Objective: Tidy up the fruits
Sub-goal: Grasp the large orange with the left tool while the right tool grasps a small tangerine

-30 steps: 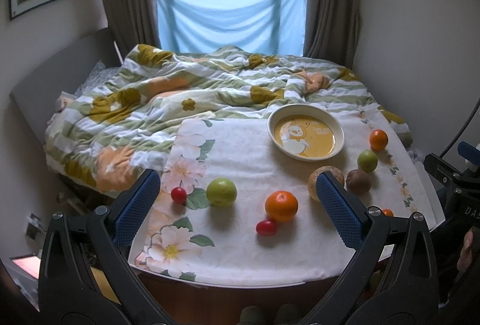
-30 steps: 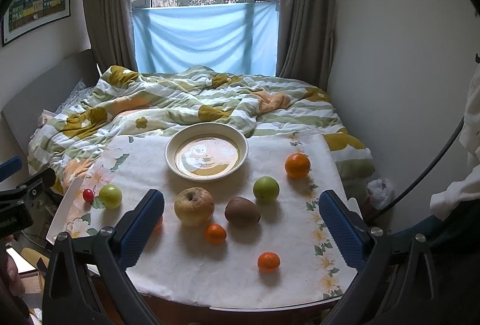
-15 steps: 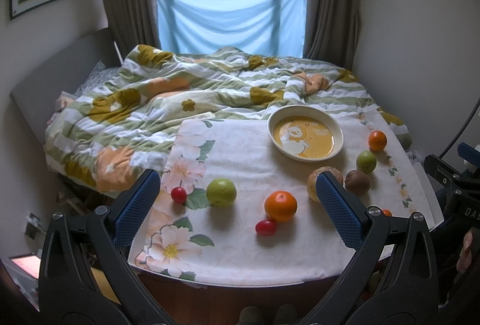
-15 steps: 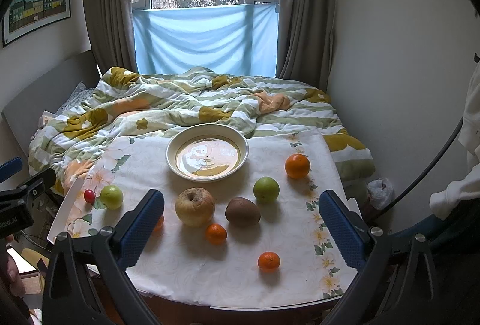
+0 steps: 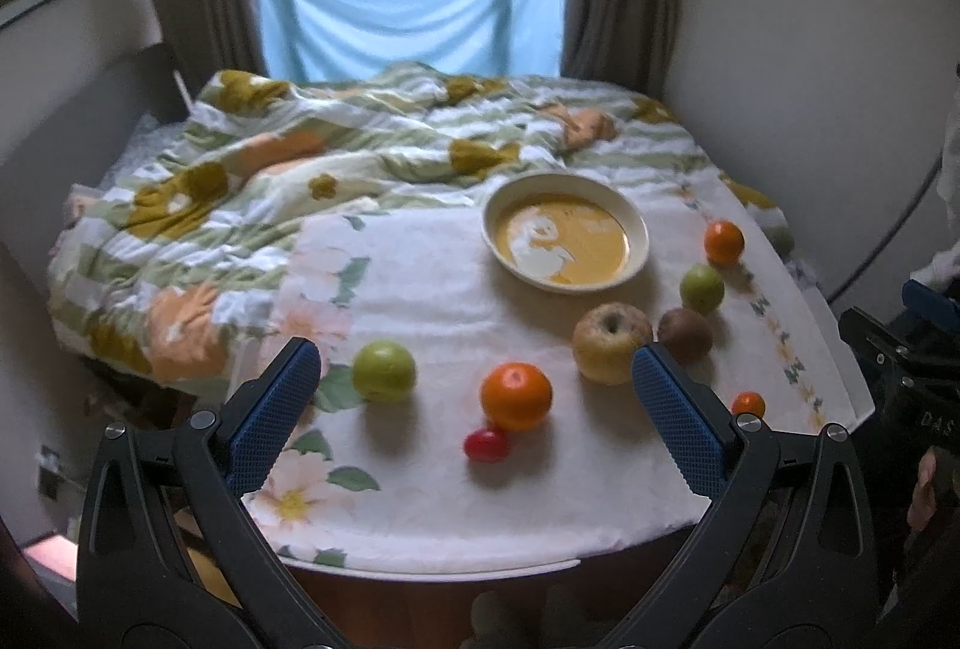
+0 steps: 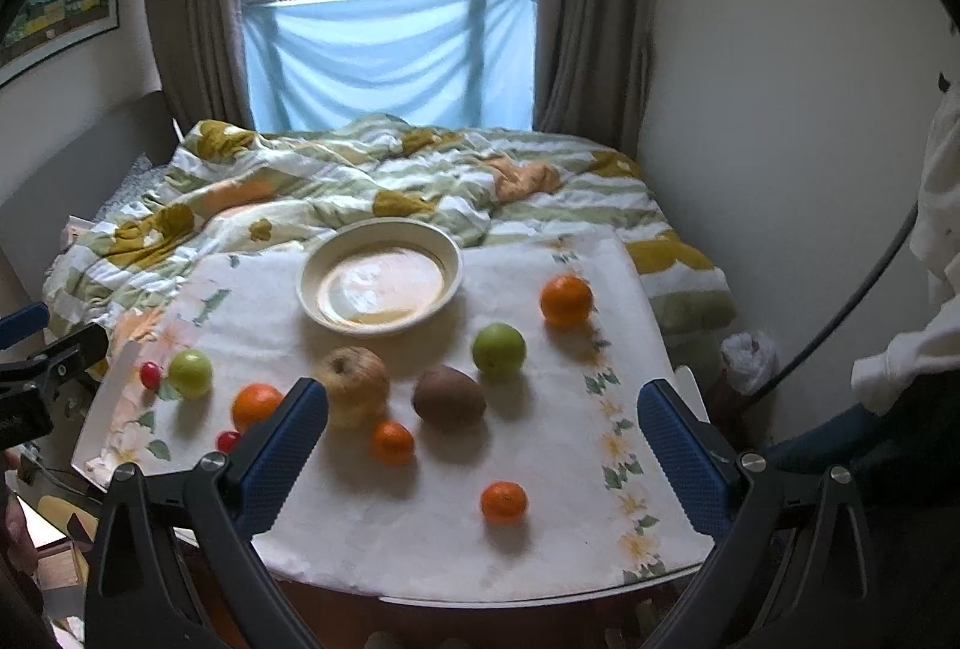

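Hovering over the near table edge, left gripper (image 5: 474, 385) and right gripper (image 6: 483, 424) both gape, empty. Fruits lie loose on the floral cloth (image 6: 564, 475); bowl (image 6: 312, 268) at 12 o'clock, yellow apple (image 6: 354, 385) at its 6.

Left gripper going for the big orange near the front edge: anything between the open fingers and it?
Nothing blocks it. The left gripper is open with the orange straight ahead. Only a small red tomato lies just in front of the orange, touching or nearly so; it may get nudged.

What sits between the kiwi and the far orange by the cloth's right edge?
A green apple lies between the kiwi and the orange; the right wrist view shows it.
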`<action>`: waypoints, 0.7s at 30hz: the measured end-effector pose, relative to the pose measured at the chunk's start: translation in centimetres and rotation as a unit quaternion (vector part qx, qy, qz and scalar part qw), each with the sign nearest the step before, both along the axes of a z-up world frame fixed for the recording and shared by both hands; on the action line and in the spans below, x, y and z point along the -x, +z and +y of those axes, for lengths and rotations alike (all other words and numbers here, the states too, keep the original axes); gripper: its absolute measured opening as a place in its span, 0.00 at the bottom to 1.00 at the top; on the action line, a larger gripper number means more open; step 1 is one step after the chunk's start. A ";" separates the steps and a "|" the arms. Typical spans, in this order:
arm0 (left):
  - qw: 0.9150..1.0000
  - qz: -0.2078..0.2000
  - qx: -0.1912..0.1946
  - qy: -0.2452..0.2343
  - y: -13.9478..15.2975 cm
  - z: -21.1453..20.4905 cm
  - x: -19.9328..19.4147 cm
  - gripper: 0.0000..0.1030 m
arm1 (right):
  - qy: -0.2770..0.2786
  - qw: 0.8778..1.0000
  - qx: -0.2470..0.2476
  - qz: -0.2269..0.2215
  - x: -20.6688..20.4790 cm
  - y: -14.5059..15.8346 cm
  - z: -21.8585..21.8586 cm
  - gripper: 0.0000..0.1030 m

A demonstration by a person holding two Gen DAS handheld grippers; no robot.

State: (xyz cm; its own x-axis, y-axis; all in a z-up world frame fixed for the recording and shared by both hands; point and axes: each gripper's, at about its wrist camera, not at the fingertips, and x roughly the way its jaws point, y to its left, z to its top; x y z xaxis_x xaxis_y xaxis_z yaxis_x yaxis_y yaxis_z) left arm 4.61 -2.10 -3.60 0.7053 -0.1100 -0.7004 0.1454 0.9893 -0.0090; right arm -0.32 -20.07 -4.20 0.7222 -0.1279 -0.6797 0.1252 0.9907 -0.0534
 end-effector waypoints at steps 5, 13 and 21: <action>0.999 0.024 0.002 -0.022 -2.8 -0.9 -1.8 1.00 | -0.009 1.000 -0.005 0.020 -0.5 -3.0 -2.3 1.00; 0.998 0.046 -0.011 -0.053 -8.0 -1.9 -4.1 1.00 | -0.021 0.998 -0.022 0.052 -1.3 -8.2 -3.9 1.00; 0.994 0.081 -0.028 -0.072 -12.6 -2.3 -6.4 1.00 | -0.031 0.994 -0.041 0.093 -1.7 -12.6 -4.1 1.00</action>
State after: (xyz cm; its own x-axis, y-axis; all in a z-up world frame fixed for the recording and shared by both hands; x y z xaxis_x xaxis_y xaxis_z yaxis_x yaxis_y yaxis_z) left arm 11.04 -4.36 -16.25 0.5627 -0.1595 -0.8111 0.2863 0.9581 0.0103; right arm 1.33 -24.16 -16.78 0.5760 -0.1063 -0.8105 0.1814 0.9834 -0.0001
